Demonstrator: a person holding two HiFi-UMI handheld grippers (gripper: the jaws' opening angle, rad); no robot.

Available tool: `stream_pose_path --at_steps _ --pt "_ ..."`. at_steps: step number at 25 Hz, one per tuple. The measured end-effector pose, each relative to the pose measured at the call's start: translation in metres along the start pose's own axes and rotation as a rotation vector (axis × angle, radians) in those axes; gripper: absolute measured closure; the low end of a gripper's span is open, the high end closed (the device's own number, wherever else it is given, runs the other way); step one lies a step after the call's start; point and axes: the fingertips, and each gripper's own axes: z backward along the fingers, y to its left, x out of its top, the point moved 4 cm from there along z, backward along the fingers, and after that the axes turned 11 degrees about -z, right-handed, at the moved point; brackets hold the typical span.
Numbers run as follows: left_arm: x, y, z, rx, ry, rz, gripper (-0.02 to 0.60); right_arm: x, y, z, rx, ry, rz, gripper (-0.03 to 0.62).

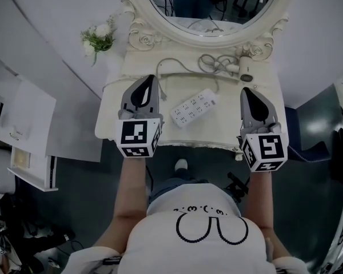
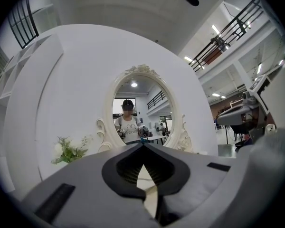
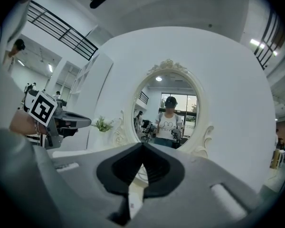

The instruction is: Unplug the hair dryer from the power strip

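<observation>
Both fingers (image 1: 138, 96) closed empty, left gripper (image 1: 151, 78), right gripper (image 1: 247, 89), cream vanity table (image 1: 228, 127), power strip (image 1: 194, 108), oval mirror (image 1: 208, 4)

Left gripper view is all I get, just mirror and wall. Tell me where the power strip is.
Observer: The power strip lies flat on the dressing table, between the left gripper and the right gripper, touching neither.
Operator: Find the hair dryer.
Observer: The hair dryer lies at the back right, by the base of the mirror, its cord bunched beside it.
Operator: Check the strip's sockets.
Observer: From the head view, no plug seems to sit in them. A loose cord end lies on the table to the strip's left.
</observation>
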Motion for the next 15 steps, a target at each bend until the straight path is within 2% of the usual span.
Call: stream_pose_path --at_steps 15 --pt "0.024 0.003 -0.014 0.001 -0.033 -0.026 0.584 0.022 -0.018 0.003 -0.053 -0.02 -0.016 0.597"
